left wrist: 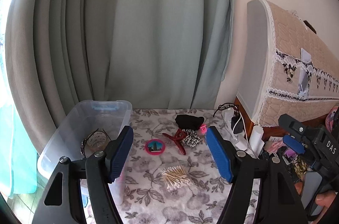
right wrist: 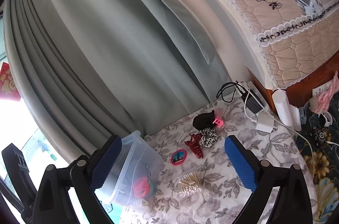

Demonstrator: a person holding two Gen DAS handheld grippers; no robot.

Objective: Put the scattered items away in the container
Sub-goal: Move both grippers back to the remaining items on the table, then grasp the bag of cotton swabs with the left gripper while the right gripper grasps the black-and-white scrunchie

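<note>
I'm getting daylight from the window (right wrist: pixel 12 118) on the left, blown out white in both views. Curtain (left wrist: pixel 137 33) and counter (left wrist: pixel 190 188) evenly lit, soft shadows only. Heavy fisheye bending, dark vignette at the corners. Centre sharp, edges slightly soft.
</note>
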